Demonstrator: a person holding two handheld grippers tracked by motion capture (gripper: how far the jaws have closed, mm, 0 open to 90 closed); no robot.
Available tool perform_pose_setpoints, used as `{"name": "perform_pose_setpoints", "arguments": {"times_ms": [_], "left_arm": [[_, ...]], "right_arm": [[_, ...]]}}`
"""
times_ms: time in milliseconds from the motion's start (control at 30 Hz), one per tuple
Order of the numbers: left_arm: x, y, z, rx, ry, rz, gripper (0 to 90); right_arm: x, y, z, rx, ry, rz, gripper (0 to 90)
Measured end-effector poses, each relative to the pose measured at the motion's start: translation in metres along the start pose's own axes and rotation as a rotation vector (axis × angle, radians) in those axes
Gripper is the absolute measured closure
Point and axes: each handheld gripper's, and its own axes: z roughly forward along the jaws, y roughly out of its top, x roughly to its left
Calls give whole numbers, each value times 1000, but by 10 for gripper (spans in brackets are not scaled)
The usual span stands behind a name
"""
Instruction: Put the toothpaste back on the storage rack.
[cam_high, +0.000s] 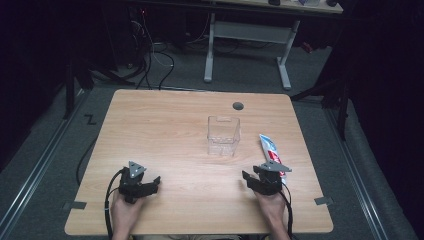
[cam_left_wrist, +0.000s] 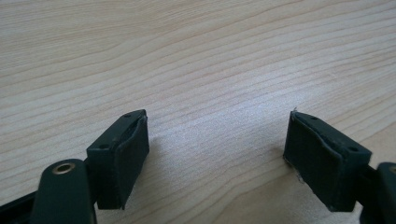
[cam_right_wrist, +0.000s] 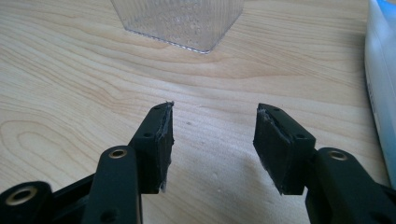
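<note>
Nearest the person, both grippers rest low over the table (cam_high: 165, 125) at its near edge. The left gripper (cam_high: 150, 186) sits at about 7 o'clock from the table's centre, its jaws wide apart with bare wood between them in the left gripper view (cam_left_wrist: 217, 140); it looks parked and has no part in the work for now.

The right gripper (cam_high: 248, 178) sits at about 5 o'clock. Its jaws stand apart with nothing between them, and the right gripper view (cam_right_wrist: 212, 135) shows plain wood in the gap. The tube (cam_high: 271, 151) lies flat just beside this gripper, at roughly 1 o'clock from it, running away from the person; in the right gripper view its white body (cam_right_wrist: 380, 88) lies along the right edge, outside the jaws. Whether the gripper's body touches the tube's near end cannot be told from the high view.

Farther off, near the table's centre, stands the clear box (cam_high: 223, 135), upright and apparently empty, at about 11 o'clock from the right gripper; its lower corner shows at 12 o'clock in the right gripper view (cam_right_wrist: 180, 23).

The step in hand appears to be the approach to the tube, with no grasp made yet. The next move likely calls for the right gripper to swing toward 1 o'clock, straddle the tube across its width, and close on it before carrying it to the box.
</note>
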Motion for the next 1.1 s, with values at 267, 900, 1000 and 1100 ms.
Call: {"name": "perform_pose_setpoints", "arguments": {"times_ms": [267,900,1000,1100], "left_arm": [[0,0,0,1,0,0,224],[0,0,0,0,-1,0,224],[0,0,0,0,-1,0,224],[0,0,0,0,-1,-1,224]], "right_arm": [[-3,-8,-8,1,-7,12,490],[-10,-11,-28,-5,-15,8,509],[-12,-11,-31,-5,-11,14,509],[-14,-12,-35,-3,-23,9,507]]}}
